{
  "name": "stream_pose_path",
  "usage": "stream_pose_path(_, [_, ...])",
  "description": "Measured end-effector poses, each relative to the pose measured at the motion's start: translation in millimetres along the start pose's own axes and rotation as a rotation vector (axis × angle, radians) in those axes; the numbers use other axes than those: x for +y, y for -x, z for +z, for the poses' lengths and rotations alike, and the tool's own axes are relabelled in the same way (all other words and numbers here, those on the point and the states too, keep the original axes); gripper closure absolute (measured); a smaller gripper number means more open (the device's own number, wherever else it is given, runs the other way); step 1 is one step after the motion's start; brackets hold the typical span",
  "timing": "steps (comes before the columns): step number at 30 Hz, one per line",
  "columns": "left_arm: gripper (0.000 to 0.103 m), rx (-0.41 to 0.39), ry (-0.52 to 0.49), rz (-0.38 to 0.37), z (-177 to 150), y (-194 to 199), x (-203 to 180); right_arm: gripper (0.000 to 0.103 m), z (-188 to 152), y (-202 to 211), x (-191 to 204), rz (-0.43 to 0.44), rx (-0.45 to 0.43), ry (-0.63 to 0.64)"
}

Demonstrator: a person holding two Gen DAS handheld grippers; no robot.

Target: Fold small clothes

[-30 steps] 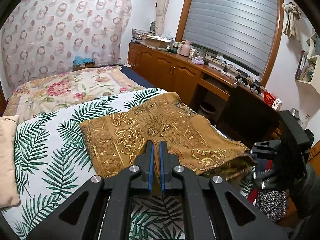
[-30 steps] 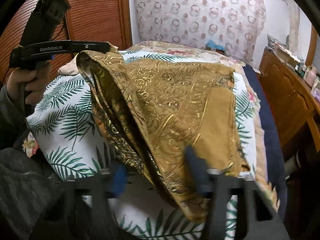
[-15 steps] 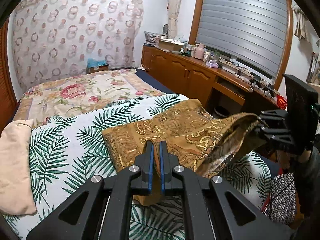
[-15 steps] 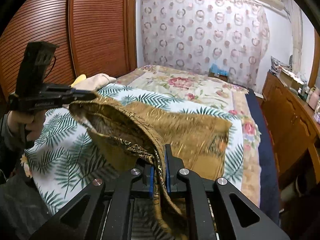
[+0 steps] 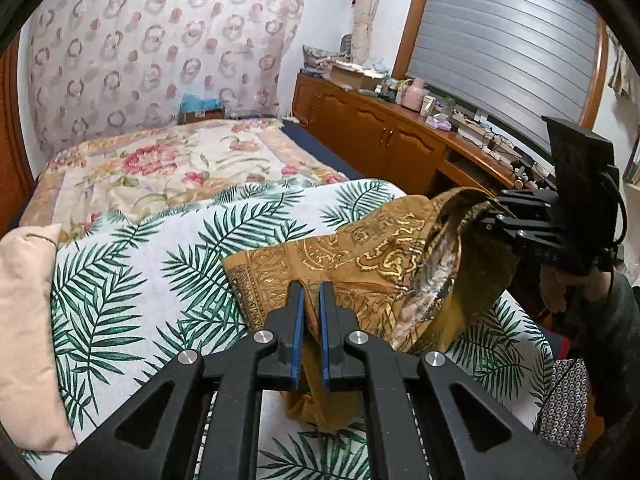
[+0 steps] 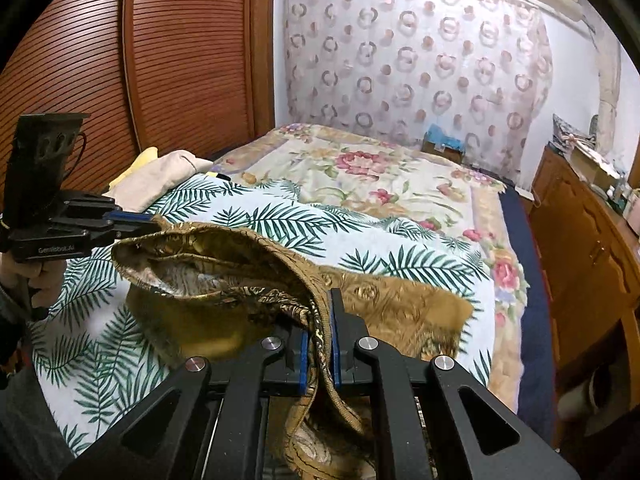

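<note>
**Fold under way: near edge lifted, not yet laid over**

The gold-patterned mustard-brown cloth garment [image 5: 360, 256] was partly on the bed with the palm-leaf print cover [image 5: 132, 280], partly in the air. Its far portion lay flat on the cover; the near edge was raised and bunched between the two tools, sagging open like a pouch in the right wrist view.

Left tool [image 5: 311, 300]: jaws pressed nearly together, pinching one end of the garment's near edge, with cloth hanging below the blue pads. Right tool [image 6: 319, 320]: jaws likewise pressed together on the other end of that edge, a band of fabric running between the pads and trailing under. Each tool also showed in the other's view, clamped on the cloth edge, held by a person's hand [image 6: 44, 276].

Judged progress: grasp done, lift done. The carry-over seemed to be in hand, since the raised edge hung above the flat part but had not landed. Left to do, by my reading: bring the edge across to the far side, lay it down, release, smooth, possibly another fold. Whether the flat part was already doubled could not be told.

A beige pillow [image 5: 24, 320] sat at the bed's left, clear of the work.
</note>
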State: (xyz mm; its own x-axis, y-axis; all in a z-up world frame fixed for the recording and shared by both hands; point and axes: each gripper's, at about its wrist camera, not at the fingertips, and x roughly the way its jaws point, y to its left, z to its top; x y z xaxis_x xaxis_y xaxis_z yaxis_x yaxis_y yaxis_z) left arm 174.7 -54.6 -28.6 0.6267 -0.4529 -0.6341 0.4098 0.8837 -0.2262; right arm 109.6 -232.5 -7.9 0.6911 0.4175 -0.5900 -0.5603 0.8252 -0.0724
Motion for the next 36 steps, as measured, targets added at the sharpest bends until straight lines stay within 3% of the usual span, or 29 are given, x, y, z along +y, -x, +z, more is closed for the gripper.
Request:
stream_pose_path(3, [0.083,0.022,-0.001,-0.008,0.4,-4.8,5.7,0.095,4.9,-14.1,-4.4,0.009,0.018,0.0])
stream_pose_path(5, [0.063,0.018,-0.006,0.019,2.4,-4.6,10.1,0.095,8.2,-23.6,-7.2,0.014,0.033,-0.001])
stream_pose_path(9, [0.061,0.034,0.011,0.02,3.8,-5.9,21.5,0.095,14.0,-47.4,-18.5,0.028,0.075,-0.009])
stream_pose_path(14, [0.037,0.075,-0.004,0.004,1.9,-14.8,29.5,0.095,22.8,-65.2,-30.8,0.051,0.108,0.0])
stream_pose_path(18, [0.036,0.083,0.005,0.014,1.6,-20.6,33.2,0.09,27.5,-77.3,-34.9,0.053,0.118,-0.013])
stream_pose_path(23, [0.036,0.114,-0.003,0.038,3.6,-34.7,37.6,0.058,35.4,-74.8,-36.6,-0.012,0.101,-0.045])
stream_pose_path(29, [0.036,0.129,0.002,0.05,15.1,-54.6,46.4,0.035,41.8,-41.0,-39.9,-0.103,0.034,-0.115])
stream_pose_path(36, [0.036,0.147,0.012,0.062,22.6,-79.6,55.3,0.03,14.0,-4.5,-41.7,-0.2,0.051,-0.167])
